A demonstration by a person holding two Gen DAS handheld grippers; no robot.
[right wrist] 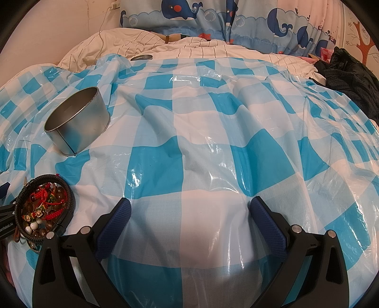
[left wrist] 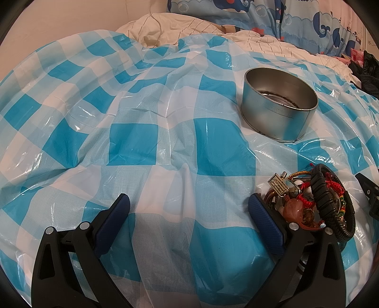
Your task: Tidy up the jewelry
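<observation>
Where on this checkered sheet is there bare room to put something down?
Bare sheet spreads right of the tin toward the dark clothes, and left of the tin in the left view. It is crowded only at the jewelry pile, below the tin, between the two grippers.

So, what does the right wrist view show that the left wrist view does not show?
Only the right wrist view shows a round metal lid at the far edge of the checked sheet, and the right gripper, open above bare sheet. Only the left wrist view shows the left gripper, also open, and a gold rectangular charm in the jewelry pile. Both show the open metal tin, the jewelry pile ringed by a black braided bracelet, the blue checked sheet and the whale-print pillow.
</observation>
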